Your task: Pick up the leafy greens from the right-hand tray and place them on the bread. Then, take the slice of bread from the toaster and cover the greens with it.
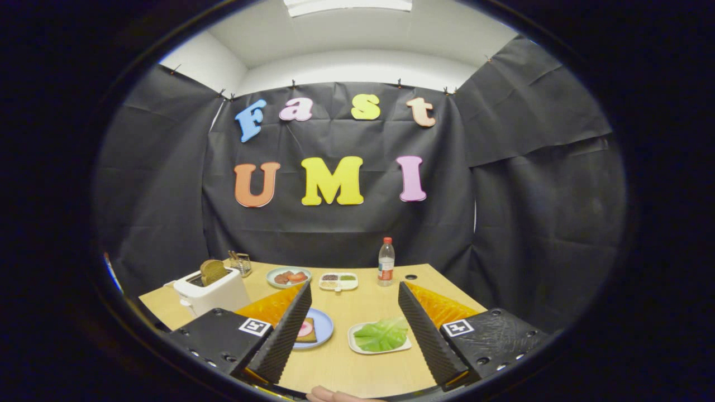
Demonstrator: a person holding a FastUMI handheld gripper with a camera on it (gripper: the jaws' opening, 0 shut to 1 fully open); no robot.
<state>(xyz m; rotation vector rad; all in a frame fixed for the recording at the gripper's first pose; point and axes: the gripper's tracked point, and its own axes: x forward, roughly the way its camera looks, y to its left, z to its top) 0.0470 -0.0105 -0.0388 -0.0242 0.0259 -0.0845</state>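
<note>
Spread wide above the worktop (341, 357), the gripper (354, 329) holds nothing, and the leafy greens (382, 335) lying in the tray (357, 347) between its fingers look light, limp and easily torn, best pinched gently at the thick middle rib.

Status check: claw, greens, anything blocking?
Claw open, empty, above table. Greens on tray between fingers, untouched. Bread on blue plate. Path clear.
</note>
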